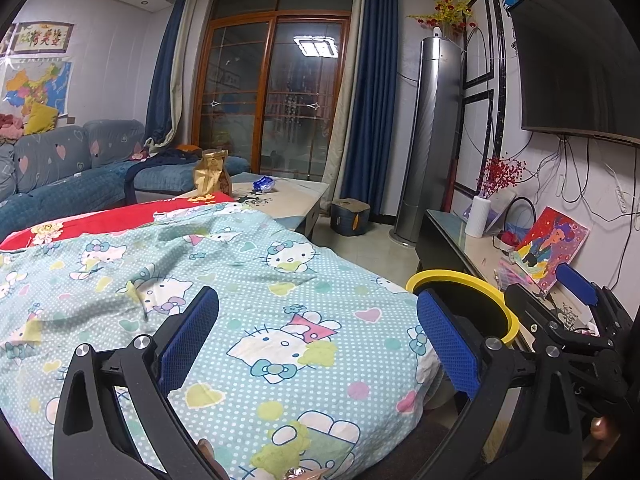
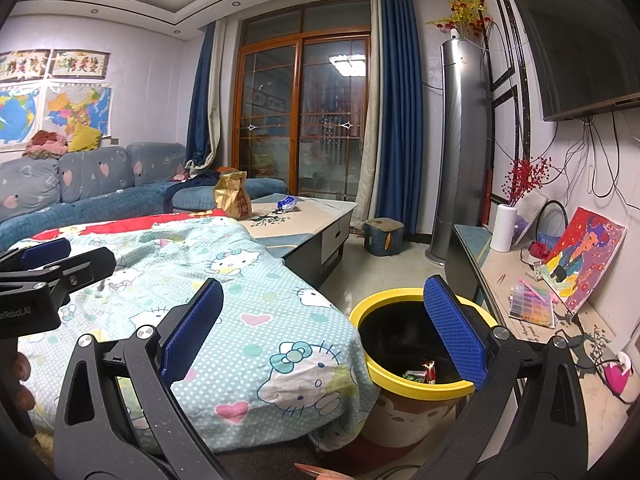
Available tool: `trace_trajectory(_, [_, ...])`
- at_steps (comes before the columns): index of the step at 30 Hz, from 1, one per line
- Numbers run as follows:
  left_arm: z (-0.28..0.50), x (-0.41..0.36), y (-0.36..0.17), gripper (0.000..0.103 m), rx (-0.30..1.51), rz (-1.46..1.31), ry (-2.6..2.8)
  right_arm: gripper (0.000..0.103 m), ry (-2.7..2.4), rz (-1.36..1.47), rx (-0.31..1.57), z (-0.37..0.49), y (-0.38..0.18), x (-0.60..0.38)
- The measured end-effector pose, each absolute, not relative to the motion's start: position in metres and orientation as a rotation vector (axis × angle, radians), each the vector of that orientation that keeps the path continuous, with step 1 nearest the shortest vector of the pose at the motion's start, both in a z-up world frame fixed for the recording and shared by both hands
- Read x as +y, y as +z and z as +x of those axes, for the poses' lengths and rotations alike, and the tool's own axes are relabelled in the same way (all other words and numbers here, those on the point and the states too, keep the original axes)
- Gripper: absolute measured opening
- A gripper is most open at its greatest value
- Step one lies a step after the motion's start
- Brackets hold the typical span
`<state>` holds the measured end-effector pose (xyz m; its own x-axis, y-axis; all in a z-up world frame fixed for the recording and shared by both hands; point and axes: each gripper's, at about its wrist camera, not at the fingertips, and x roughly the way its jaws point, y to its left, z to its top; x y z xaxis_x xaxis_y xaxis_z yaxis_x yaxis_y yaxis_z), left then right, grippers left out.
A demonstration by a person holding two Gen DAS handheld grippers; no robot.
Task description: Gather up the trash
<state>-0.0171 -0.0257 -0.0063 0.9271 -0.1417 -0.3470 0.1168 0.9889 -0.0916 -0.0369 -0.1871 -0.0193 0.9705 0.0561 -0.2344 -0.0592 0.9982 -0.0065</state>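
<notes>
A yellow-rimmed trash bin (image 2: pixel 416 390) stands on the floor right of the table; small wrappers (image 2: pixel 420 374) lie inside. It shows partly in the left wrist view (image 1: pixel 452 278). My right gripper (image 2: pixel 324 332) is open and empty, its right finger over the bin's rim. My left gripper (image 1: pixel 318 340) is open and empty above the Hello Kitty cloth (image 1: pixel 248 304). A gold paper bag (image 2: pixel 233 200) and a blue wrapper (image 2: pixel 287 203) sit far off on the coffee table (image 2: pixel 320 216). The left gripper also shows in the right wrist view (image 2: pixel 52 264).
The table under the Hello Kitty cloth (image 2: pixel 224 280) fills the left foreground. A TV cabinet (image 2: pixel 520 300) with a painting, vase and beads runs along the right. A blue sofa (image 2: pixel 100 196) stands at the left, a small stool (image 2: pixel 383 236) and tower air conditioner (image 2: pixel 464 140) behind.
</notes>
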Motion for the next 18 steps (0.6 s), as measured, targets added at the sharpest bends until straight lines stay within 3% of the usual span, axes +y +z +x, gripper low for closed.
trace_trajectory(18, [-0.0189,-0.0271,-0.0032,0.097,0.358,-0.068,-0.124,0.093,0.058,-0.012,0.237,-0.0371,-0.0195,-0.1877])
